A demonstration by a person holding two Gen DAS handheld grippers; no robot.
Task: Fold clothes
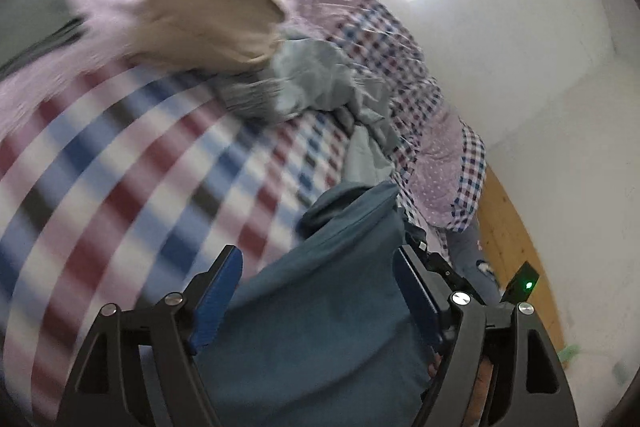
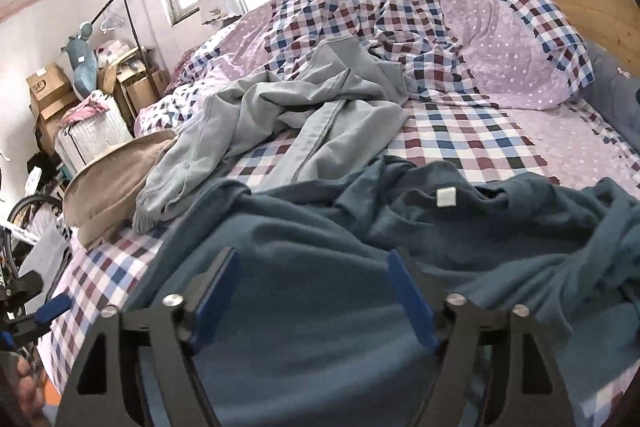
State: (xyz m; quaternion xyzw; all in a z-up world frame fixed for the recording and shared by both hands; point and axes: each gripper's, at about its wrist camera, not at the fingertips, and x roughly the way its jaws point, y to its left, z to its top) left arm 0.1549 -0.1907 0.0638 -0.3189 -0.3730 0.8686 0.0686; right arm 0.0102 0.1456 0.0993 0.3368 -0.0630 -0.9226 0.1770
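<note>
Jaws wide both sides; teal shirt (image 2: 304, 239) beneath, left view blurred.

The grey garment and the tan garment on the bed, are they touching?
Touching. The right wrist view shows the grey garment draped over the edge of the tan garment.

The teal shirt (image 2: 304, 251) is soft, matt cloth with a small white tag. The grey garment (image 2: 320, 115) looks smooth and thin. The checked sheet (image 2: 460, 143) is plain cotton-like cloth (no shine). The headboard (image 2: 592, 15) is pale, bare wood.
</note>
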